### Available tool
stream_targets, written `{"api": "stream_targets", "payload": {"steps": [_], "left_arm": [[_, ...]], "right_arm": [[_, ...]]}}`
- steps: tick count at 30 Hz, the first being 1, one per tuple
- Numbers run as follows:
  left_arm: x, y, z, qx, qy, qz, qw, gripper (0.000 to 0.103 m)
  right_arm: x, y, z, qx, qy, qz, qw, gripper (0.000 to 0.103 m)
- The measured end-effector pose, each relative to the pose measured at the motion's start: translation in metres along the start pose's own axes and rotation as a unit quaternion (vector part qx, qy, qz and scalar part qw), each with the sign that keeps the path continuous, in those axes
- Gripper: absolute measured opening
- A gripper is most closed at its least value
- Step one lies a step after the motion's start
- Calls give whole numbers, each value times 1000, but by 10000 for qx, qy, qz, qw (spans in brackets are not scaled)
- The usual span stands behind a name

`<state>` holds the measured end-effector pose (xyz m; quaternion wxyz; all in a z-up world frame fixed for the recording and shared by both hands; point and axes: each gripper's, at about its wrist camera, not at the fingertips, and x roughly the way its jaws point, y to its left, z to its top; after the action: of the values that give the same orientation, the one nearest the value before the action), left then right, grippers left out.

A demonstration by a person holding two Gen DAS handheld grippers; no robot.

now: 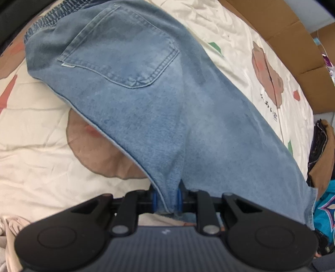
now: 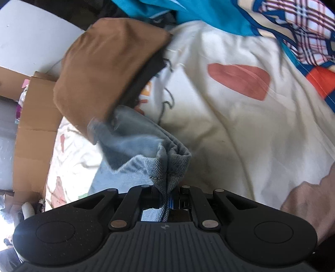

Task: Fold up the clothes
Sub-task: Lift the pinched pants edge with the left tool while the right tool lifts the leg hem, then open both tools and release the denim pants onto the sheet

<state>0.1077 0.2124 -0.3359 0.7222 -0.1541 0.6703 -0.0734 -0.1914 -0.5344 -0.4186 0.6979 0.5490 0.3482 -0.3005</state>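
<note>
The left gripper (image 1: 166, 198) pinches a bunched fold of the jeans (image 1: 134, 87), which stretch away over the cream quilt (image 1: 35, 125), back pocket up. The right gripper (image 2: 167, 196), nearly closed, clamps a frayed denim hem. Both bites look thin, so I judge a tug could pull cloth free, or the hem could snag the brown garment (image 2: 100, 69) beside it. Only the left view shows the waistband (image 1: 48, 18); only the right shows the brown garment close

Home bedroom: cartoon-print bedsheet (image 1: 240, 41), strewn clothes (image 2: 108, 69), cardboard boxes (image 1: 293, 31).
</note>
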Motion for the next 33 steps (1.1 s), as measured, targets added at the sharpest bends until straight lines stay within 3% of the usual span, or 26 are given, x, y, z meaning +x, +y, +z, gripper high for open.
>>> {"api": "stream_targets", "payload": {"steps": [9,12,16,19,22,29,33], "left_arm": [[0,-1,7,74,-18,-43,10000,19],[13,2,7,60,68,26,10000,19],[31,1,4,-2,141,170,9998,20],[33,3,3,-84,137,147,9998,23],[26,2,2,-23,73,209,9998,27],[-1,2,7,6,-217,302,9993,28],[-16,-2,13,59,-521,308,9982,34]], "right_arm": [[7,-12,-2,-4,39,-25,10000,6],[17,-26,0,259,122,-51,9996,7],[22,-37,1,372,122,-247,9989,18],[12,-37,6,230,-6,-433,9988,32],[1,-41,15,218,-206,-606,9977,34],[-8,-17,24,-354,-457,-492,9971,34],[-4,10,24,-1009,-471,-398,9930,33]]}}
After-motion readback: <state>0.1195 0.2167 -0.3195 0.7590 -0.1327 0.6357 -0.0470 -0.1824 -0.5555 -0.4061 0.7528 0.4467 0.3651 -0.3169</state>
